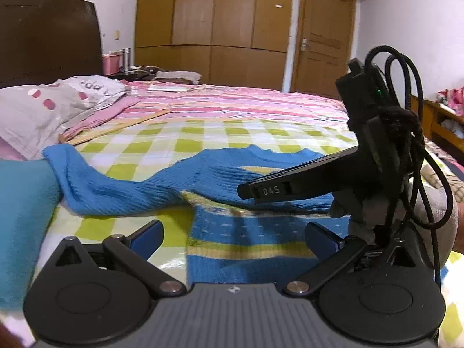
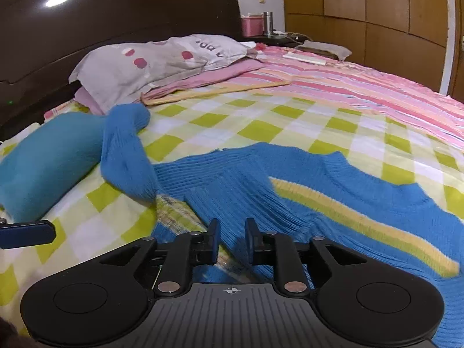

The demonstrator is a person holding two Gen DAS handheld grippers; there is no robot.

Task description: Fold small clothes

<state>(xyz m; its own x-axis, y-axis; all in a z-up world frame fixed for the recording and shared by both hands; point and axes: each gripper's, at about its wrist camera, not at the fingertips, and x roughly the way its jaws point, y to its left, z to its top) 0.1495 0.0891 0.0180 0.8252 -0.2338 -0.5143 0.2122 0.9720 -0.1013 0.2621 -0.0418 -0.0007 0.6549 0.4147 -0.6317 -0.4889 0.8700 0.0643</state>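
A blue knit sweater (image 2: 319, 171) with a yellow stripe lies spread on the checked bedsheet (image 2: 261, 121). One sleeve (image 2: 127, 156) runs out to the left and ends against a teal bolster. My right gripper (image 2: 232, 240) sits low over a raised fold of the sweater. Its jaws stand a narrow gap apart, with blue knit showing between them. Seen from the left wrist, the right gripper (image 1: 249, 192) hovers just over the sweater (image 1: 220, 174). My left gripper (image 1: 235, 235) stands wide open above the sweater's dotted lower part, holding nothing. One of its fingers (image 2: 29, 233) shows at the left edge.
A teal bolster (image 2: 49, 162) lies at the left by the sleeve end. A grey pillow with pink dots (image 2: 145, 63) rests against the dark headboard (image 2: 116, 14). A pink striped blanket (image 2: 362, 87) covers the far half of the bed. A gloved hand (image 1: 435, 211) holds the right gripper.
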